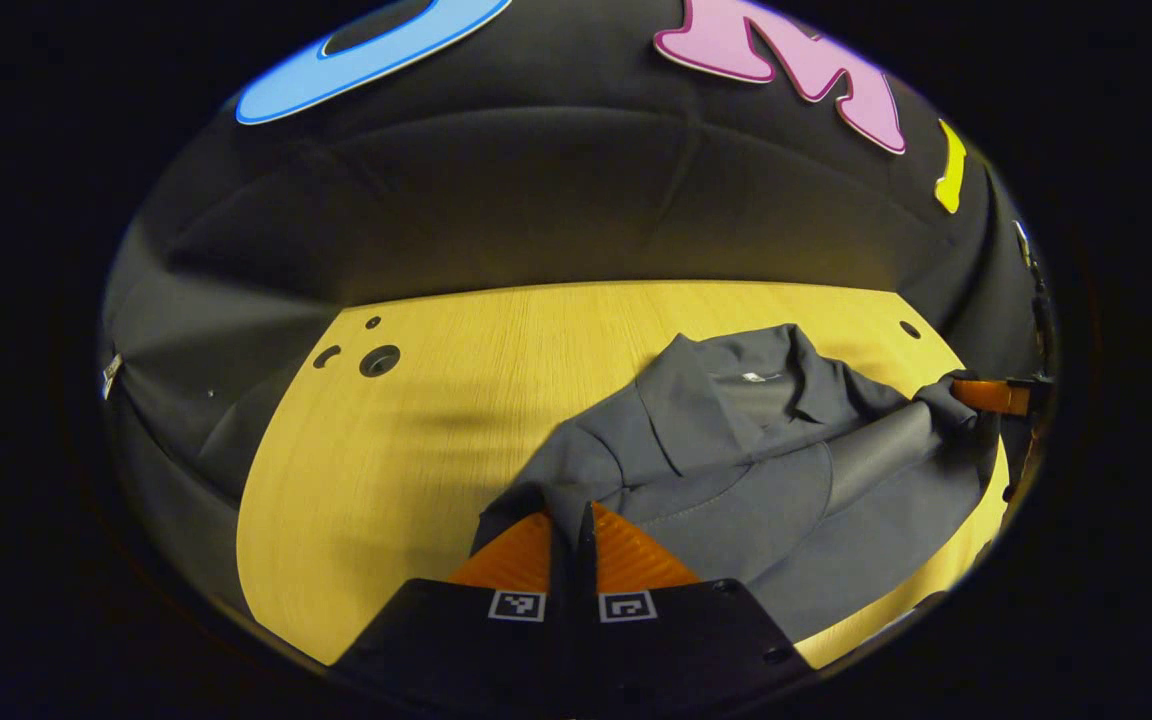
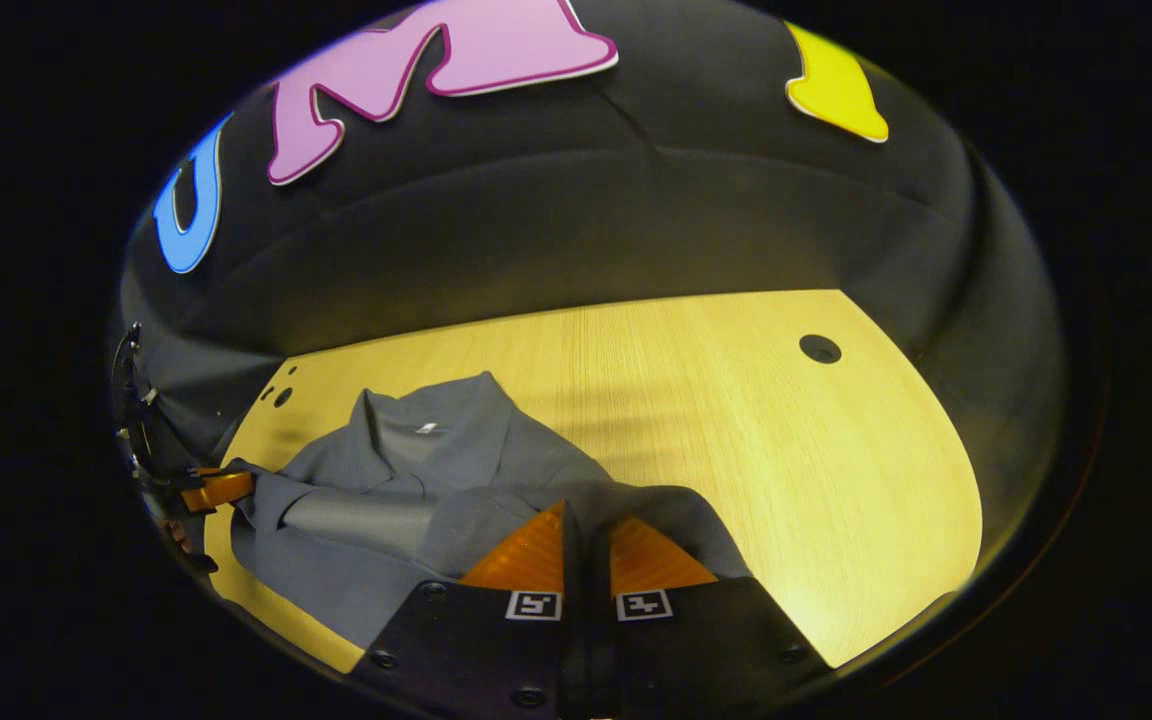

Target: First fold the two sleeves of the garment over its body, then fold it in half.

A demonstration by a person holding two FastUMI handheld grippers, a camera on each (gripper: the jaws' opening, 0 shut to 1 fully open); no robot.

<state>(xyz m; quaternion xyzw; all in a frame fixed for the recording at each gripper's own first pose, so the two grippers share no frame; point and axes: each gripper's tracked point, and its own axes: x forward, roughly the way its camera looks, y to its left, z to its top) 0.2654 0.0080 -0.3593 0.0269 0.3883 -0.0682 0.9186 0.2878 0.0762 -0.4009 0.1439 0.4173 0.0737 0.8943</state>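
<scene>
You have both the left gripper point(image 1: 569, 525) and right gripper point(image 2: 586, 525) pinched closed on the grey garment point(image 1: 736, 470), lying mid-table point(image 1: 456, 400), apparently so each sleeve can fold across its body.

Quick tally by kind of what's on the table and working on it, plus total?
Garment: 1
Grippers: 2, left gripper and right gripper
Table: 1
Total: 4
</scene>
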